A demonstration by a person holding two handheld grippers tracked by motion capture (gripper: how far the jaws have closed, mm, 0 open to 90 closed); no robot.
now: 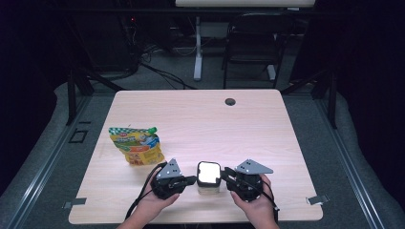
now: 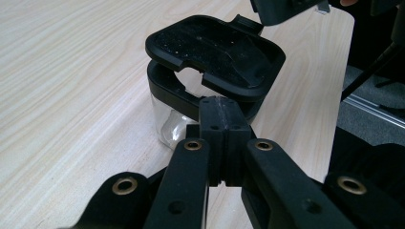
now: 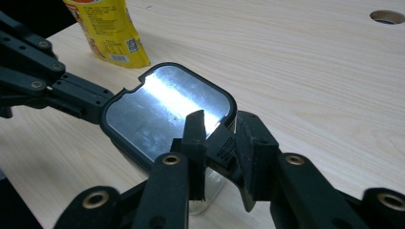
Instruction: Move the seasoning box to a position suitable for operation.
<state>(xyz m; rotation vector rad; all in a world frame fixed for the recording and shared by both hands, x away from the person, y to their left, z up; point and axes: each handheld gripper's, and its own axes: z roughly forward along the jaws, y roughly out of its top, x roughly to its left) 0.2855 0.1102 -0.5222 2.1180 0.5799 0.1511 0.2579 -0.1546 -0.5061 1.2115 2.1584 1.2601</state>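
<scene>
A small clear jar [image 1: 208, 186] with a black lid [image 1: 208, 172] stands near the table's front edge, between my two grippers. The lid's top is shiny metal [image 3: 162, 109]. In the left gripper view the lid [image 2: 215, 47] sits tilted, lifted off the black collar [image 2: 169, 90] above the clear body [image 2: 165, 126]. My left gripper [image 2: 224, 136] is shut, its tip against the collar under the lid, nothing between its pads. My right gripper [image 3: 222, 143] straddles the lid's ribbed tab [image 3: 223, 151] with its jaws apart. In the high view the left gripper [image 1: 193, 180] and right gripper [image 1: 224, 176] flank the jar.
A yellow snack pouch [image 1: 136, 145] with a green cap lies left of the jar, its back label in the right gripper view [image 3: 107, 33]. A cable hole [image 1: 230, 101] sits at the table's far edge. A dark chair [image 1: 253, 38] stands beyond the table.
</scene>
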